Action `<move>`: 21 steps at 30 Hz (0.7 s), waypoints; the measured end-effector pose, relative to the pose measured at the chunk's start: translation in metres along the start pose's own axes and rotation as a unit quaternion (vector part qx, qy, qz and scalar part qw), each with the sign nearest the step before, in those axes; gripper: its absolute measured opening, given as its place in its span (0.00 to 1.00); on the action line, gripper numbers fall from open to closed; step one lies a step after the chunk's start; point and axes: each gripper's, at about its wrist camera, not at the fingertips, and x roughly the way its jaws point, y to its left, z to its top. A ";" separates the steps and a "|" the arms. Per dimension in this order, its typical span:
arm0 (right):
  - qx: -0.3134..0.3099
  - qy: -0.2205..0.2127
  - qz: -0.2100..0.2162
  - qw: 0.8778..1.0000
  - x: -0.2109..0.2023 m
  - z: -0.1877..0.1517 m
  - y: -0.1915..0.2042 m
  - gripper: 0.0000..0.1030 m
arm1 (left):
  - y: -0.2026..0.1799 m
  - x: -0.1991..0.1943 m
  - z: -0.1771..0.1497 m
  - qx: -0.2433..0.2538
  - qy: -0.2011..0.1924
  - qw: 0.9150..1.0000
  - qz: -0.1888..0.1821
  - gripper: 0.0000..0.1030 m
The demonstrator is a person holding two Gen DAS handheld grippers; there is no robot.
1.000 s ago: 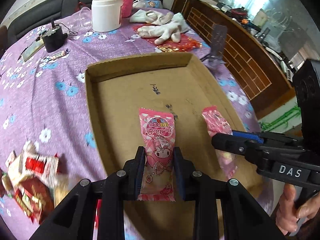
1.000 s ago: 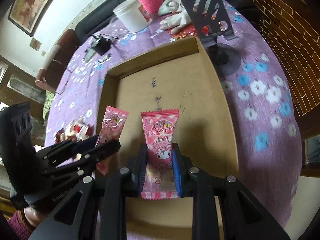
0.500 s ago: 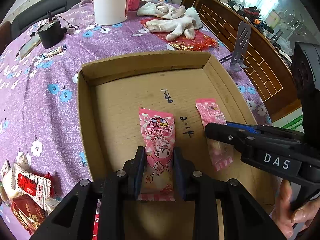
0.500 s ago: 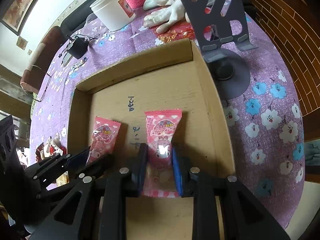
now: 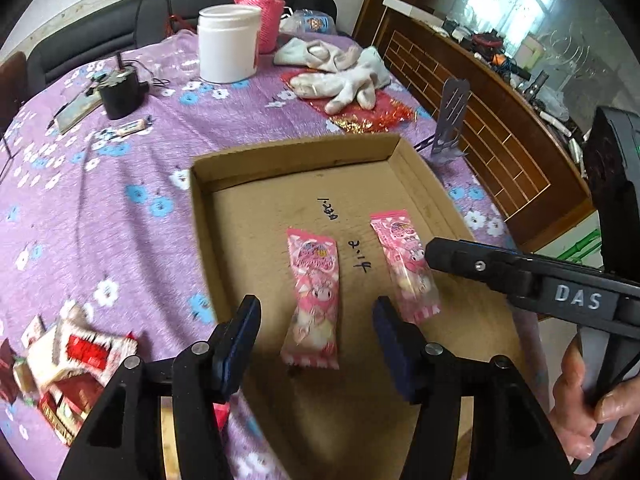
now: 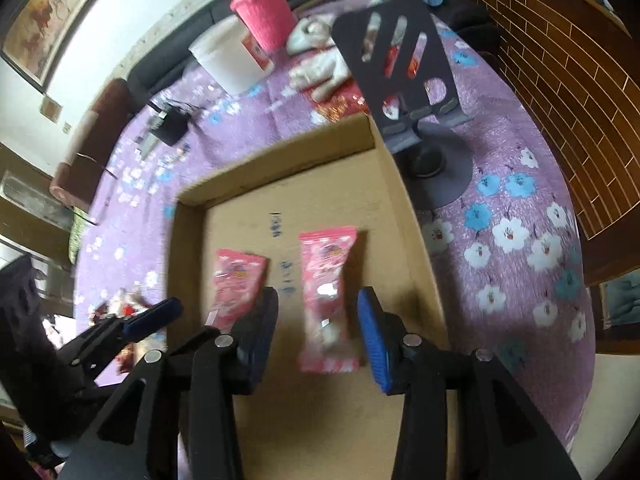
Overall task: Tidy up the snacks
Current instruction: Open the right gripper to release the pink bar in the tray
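Cardboard makes up the shallow tray [image 5: 208, 240] beneath both our grippers, brown and low-walled, with a few dark handwritten marks on its floor. It holds two pink snack packets lying flat and side by side, apart from each other.

Our left gripper [image 5: 316, 330] has its jaws opening, and the left packet [image 5: 314, 296] lies between them on the tray floor with clear gaps on either side, so the blue pads do not press on it. Our right gripper [image 6: 318, 334] is likewise opening, the right packet [image 6: 328, 300] lying loose between its jaws, touched by neither pad. From the left wrist view the right packet [image 5: 404, 264] sits just beyond that gripper's right jaw, partly under the other gripper's black finger; from the right wrist view the left packet [image 6: 236, 288] lies just past the left jaw.

Both packets are long, narrow pillow bags with crimped ends, bright pink with a white cartoon face and small lettering near the top; the print is blurred here.

Outside the tray, to the left of the left jaws, a heap of red-and-white wrapped snacks [image 5: 68, 364] rests on the purple flowered tabletop [image 5: 100, 208]. Far ahead of the jaws stands a white tub [image 5: 228, 42], its contents hidden.
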 end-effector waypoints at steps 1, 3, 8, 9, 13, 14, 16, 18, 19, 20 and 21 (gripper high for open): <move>0.000 -0.003 0.007 1.000 -0.005 -0.004 0.005 0.39 | 0.002 -0.006 -0.003 -0.002 -0.004 1.000 -0.003 0.59; 0.000 -0.007 0.017 1.000 -0.012 -0.010 0.011 0.39 | 0.006 -0.015 -0.007 -0.004 -0.011 1.000 -0.001 0.59; -0.016 -0.005 0.036 0.999 -0.017 -0.024 0.043 0.39 | 0.025 -0.038 -0.021 -0.018 -0.022 1.000 -0.005 0.59; -0.018 -0.004 0.041 0.999 -0.017 -0.026 0.049 0.39 | 0.028 -0.042 -0.024 -0.020 -0.024 0.999 -0.005 0.59; -0.036 0.005 0.055 0.998 -0.015 -0.036 0.078 0.39 | 0.047 -0.060 -0.036 -0.029 -0.033 0.999 0.000 0.59; -0.041 0.008 0.058 0.997 -0.014 -0.038 0.086 0.39 | 0.053 -0.065 -0.039 -0.031 -0.036 0.999 0.001 0.59; -0.048 0.013 0.066 0.997 -0.012 -0.042 0.098 0.39 | 0.063 -0.074 -0.046 -0.037 -0.041 0.998 0.004 0.59; -0.055 0.019 0.069 0.996 -0.008 -0.047 0.110 0.39 | 0.075 -0.083 -0.055 -0.045 -0.046 0.998 0.007 0.59; -0.060 0.023 0.071 0.995 -0.006 -0.051 0.118 0.39 | 0.082 -0.088 -0.060 -0.050 -0.049 0.998 0.009 0.59; -0.064 0.026 0.072 0.995 -0.004 -0.053 0.123 0.39 | 0.090 -0.092 -0.066 -0.055 -0.051 0.997 0.011 0.59; -0.069 0.030 0.074 0.994 -0.001 -0.057 0.130 0.39 | 0.096 -0.095 -0.070 -0.060 -0.052 0.997 0.015 0.59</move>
